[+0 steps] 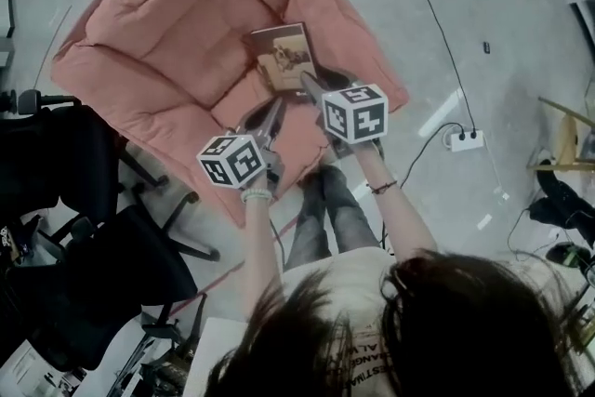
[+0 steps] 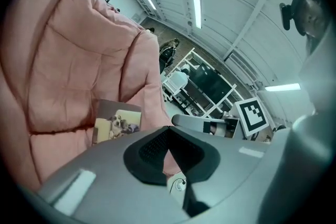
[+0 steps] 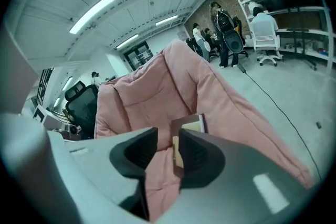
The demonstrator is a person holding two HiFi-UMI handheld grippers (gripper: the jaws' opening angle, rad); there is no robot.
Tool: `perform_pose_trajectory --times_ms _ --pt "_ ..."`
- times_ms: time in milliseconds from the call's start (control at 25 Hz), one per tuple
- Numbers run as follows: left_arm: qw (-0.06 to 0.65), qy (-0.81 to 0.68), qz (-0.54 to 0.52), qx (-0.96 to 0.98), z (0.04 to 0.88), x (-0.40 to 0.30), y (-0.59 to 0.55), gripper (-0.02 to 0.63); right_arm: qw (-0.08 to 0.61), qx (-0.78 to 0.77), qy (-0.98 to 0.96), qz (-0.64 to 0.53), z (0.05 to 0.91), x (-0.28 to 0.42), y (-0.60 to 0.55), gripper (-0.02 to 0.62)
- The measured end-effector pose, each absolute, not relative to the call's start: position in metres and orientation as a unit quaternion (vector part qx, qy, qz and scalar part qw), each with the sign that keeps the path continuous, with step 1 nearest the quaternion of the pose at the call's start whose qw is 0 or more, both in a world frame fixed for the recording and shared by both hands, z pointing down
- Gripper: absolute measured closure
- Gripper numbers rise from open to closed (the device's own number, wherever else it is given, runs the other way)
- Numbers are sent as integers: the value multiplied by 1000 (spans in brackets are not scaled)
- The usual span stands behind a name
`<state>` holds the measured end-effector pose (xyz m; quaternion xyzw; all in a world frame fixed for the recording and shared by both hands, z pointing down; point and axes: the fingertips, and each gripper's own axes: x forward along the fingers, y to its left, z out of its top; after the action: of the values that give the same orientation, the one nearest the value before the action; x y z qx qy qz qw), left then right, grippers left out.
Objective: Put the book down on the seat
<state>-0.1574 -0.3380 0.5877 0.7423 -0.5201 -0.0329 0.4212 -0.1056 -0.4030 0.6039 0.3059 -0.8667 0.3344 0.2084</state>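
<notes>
Upper centre of the head view, one book (image 1: 284,56) rests on the seat of the single pink armchair (image 1: 158,33), with two grippers just below it, neither holding it: left gripper (image 1: 275,113) jaws together and empty, right gripper (image 1: 311,86) jaws apart around nothing.

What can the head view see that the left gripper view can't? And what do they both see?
Only the head view shows the person's legs and the black office chair standing beside the seat. Only the left gripper view shows the ceiling lights and the shelves far across the room. Both views show the pink chair, the book resting on it, and the right gripper.
</notes>
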Motion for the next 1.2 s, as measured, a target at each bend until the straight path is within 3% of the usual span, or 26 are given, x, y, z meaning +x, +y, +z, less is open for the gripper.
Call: perform_pose_trajectory --times_ms 440,800,1200 --pt "375 -514 -23 771 502 -131 -315 603 158 297 -885 321 513 -95 -376 499" --pt "345 -503 -19 792 457 -124 -300 603 135 291 -899 298 463 -88 -354 566" --pt "320 -499 -21 805 423 -122 -282 603 115 281 -909 286 426 -88 -333 578"
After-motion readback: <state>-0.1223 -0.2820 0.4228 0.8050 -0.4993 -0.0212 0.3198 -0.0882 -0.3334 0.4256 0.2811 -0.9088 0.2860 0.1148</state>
